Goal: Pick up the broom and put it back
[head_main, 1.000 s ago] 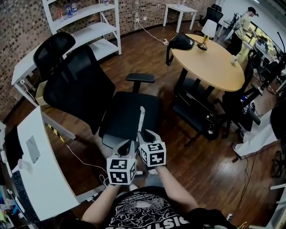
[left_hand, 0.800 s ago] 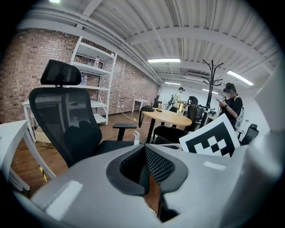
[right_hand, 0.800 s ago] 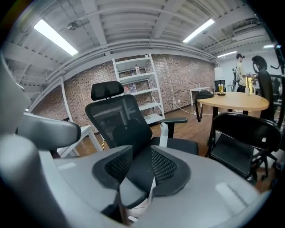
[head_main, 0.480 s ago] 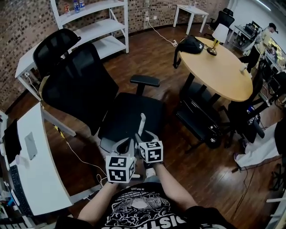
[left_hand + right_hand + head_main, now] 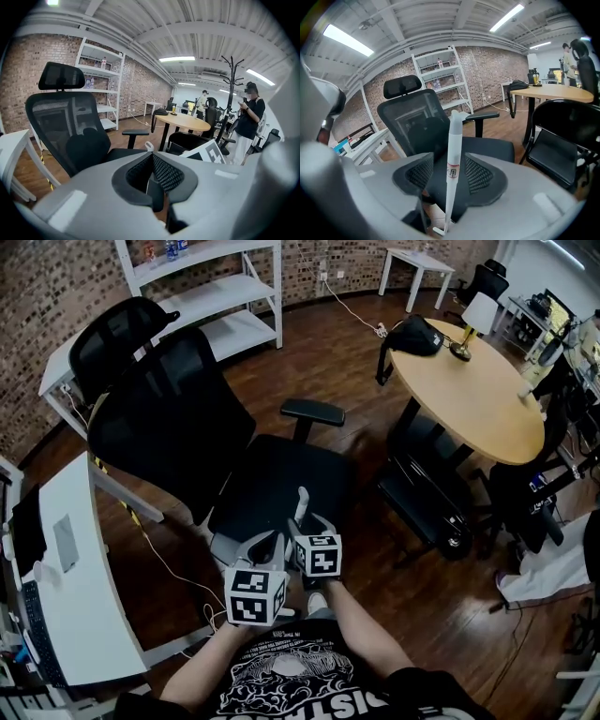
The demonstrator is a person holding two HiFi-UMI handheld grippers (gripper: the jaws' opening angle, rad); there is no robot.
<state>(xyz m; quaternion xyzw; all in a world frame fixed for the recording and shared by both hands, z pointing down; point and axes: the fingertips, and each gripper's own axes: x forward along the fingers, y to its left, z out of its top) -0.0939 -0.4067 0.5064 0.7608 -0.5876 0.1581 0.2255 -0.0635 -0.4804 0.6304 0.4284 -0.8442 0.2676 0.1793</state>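
The broom is standing nearly upright btwn the right gripper's pads. Only its white handle w/ a small red-edged label is showing; the brush end is out of sight below. In the head view the handle's tip is poking up just in front of the black office chair's seat edge. I can't tell whether it's leaning on the seat.

R jaws are opening. The mesh pads are sitting either side of the handle w/ a gap showing on both sides, so they aren't pinching it. Prob. the broom is being let go at its resting spot, hence the upright pose and the gripper pointing down along it.

The left gripper is hovering just beside the R one, pads pressed together and nothing btwn them. It's looking past the handle's loop end toward the chair. It seems to be idling close by as a backup in case the handle tips.

Round table and white desk are sitting well apart from the broom, not involved.
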